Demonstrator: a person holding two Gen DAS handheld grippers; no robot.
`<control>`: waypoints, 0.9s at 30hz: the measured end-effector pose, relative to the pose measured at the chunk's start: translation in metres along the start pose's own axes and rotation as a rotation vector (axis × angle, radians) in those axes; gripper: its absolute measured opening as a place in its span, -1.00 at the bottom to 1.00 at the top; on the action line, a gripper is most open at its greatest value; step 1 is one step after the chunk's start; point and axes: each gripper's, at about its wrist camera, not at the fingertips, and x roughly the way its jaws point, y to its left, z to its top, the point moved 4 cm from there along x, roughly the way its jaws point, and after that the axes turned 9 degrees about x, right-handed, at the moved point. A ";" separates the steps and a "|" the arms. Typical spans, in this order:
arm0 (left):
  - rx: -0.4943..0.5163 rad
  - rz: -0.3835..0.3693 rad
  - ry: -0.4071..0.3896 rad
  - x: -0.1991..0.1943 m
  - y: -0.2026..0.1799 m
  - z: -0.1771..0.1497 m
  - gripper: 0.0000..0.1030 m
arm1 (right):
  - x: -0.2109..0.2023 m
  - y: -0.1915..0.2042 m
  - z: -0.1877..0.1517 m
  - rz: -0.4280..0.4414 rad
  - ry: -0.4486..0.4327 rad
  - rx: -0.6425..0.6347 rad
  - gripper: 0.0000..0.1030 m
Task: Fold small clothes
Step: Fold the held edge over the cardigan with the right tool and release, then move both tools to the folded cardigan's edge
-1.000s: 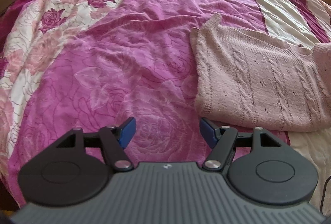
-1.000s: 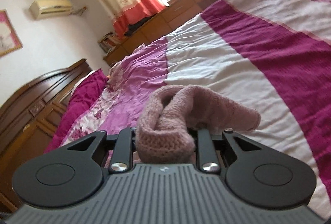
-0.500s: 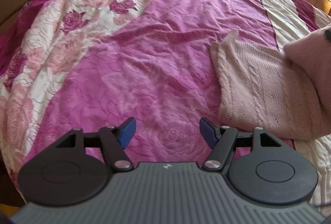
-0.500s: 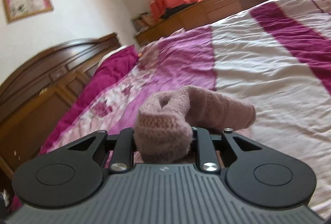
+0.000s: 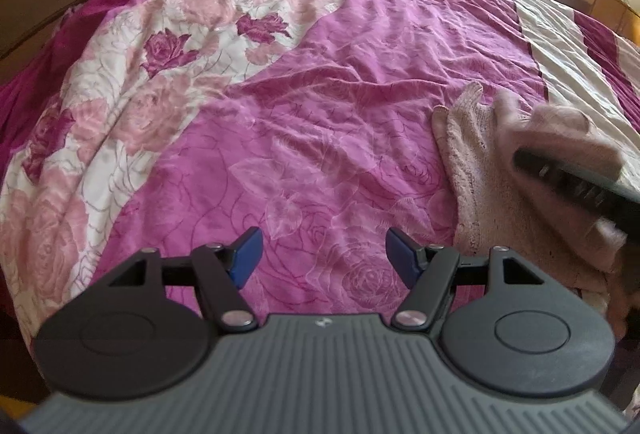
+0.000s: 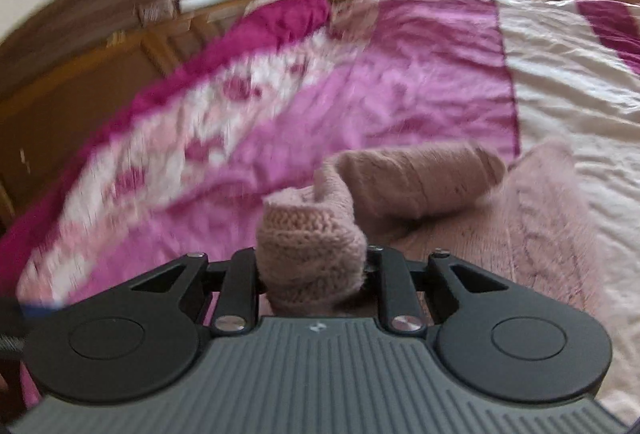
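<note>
Sweater (image 5: 480, 169), pale pink knit, lies on the bedspread (image 5: 320, 113) at right side of the bed; its sleeve (image 6: 420, 181) is lifted and doubled over the body. Right gripper (image 6: 312, 266) clamped tight on the sleeve cuff, knit bunched between jaws. Left gripper (image 5: 322, 258) jaws wide apart, holding nothing, above floral pink cover just left of sweater hem. Wooden headboard (image 6: 100, 33) behind, blurred.

Both grippers look the same: the left gripper (image 5: 322, 254) has a ribbed grey body, black round-lobed linkages, silver screws and blue pads (image 5: 245, 257), the right gripper (image 6: 312, 266) likewise.
</note>
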 end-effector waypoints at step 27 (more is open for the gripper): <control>0.043 -0.351 -0.089 0.066 -0.090 0.068 0.34 | -0.113 -0.060 0.003 -0.006 -0.143 0.088 0.36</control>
